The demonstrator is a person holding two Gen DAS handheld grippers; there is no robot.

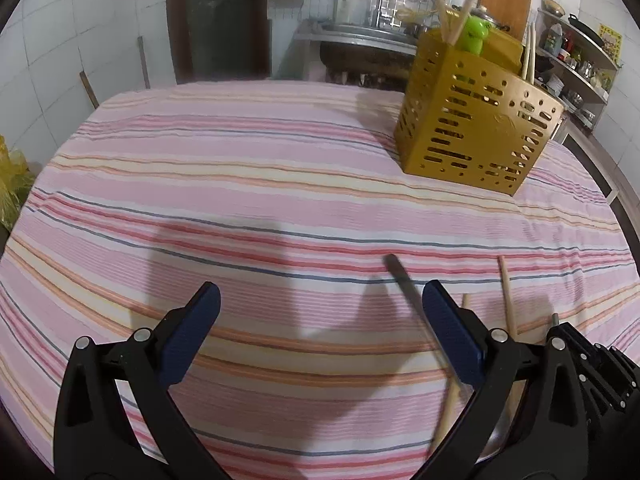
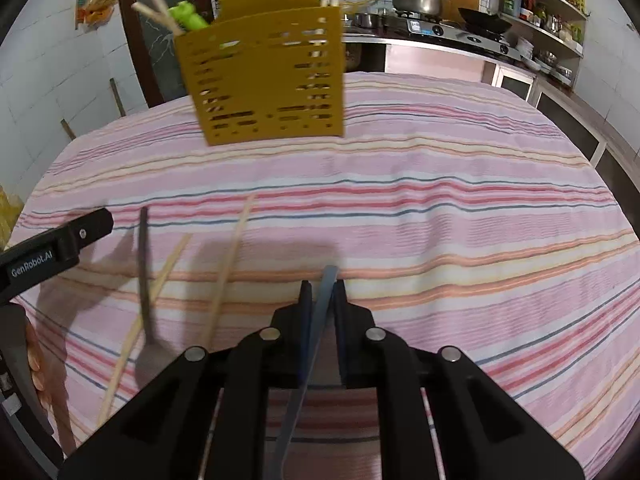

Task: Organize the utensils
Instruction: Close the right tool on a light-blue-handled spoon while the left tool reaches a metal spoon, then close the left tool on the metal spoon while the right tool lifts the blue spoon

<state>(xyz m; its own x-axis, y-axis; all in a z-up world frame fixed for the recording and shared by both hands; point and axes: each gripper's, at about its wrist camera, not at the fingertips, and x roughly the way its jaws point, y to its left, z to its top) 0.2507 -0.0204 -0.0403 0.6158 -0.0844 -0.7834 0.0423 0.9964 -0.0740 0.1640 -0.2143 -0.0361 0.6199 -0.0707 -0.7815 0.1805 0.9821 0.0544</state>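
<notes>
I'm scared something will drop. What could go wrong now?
The right gripper pinches a thin metal handle only near its tip, so it might swivel or slip out. The yellow holder already has chopsticks sticking up that it could bump. The open left gripper hangs close above a loose spoon and could knock it.

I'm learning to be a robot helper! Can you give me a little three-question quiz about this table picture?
1. True or false: the right gripper is empty.
2. What colour is the utensil holder on the striped tablecloth?
A) gold
B) blue
C) white
3. Fill in: the left gripper has its fingers wide ____.

Key:
1. False. It is shut on a flat grey utensil handle.
2. A. Chopsticks and something green stick out of it.
3. Open. Two loose chopsticks and a spoon lie on the cloth nearby.
</notes>
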